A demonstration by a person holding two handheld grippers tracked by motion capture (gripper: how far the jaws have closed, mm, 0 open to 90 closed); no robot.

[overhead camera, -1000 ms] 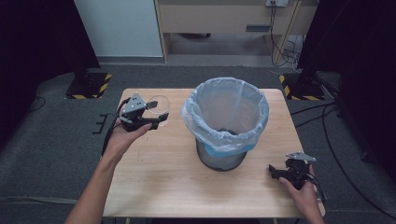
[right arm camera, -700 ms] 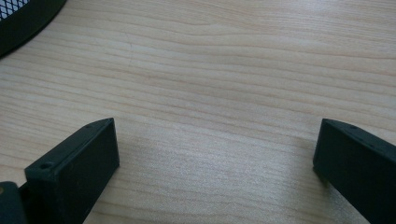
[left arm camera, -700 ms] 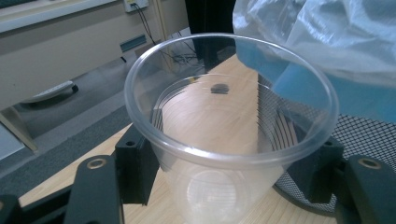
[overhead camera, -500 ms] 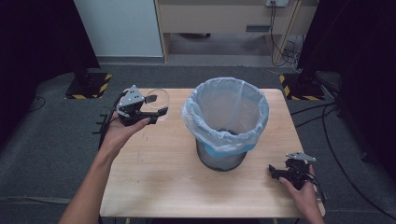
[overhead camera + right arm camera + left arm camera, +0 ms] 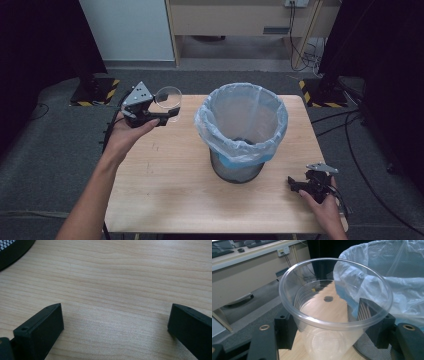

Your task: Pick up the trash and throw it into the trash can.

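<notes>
A: Cup position? The clear, round plastic cup (image 5: 332, 305) is clamped in the left gripper (image 5: 150, 112), higher above the wooden table (image 5: 165, 200) than a second ago.

B: So it's nearing the lined mesh bin (image 5: 242, 132). The right gripper (image 5: 312, 182) rests released.

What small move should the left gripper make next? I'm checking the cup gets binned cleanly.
Probably carry the cup sideways over the bin. The left gripper grips it upright, off the table, beside the bin's open, bag-lined mouth and not yet above it.
</notes>
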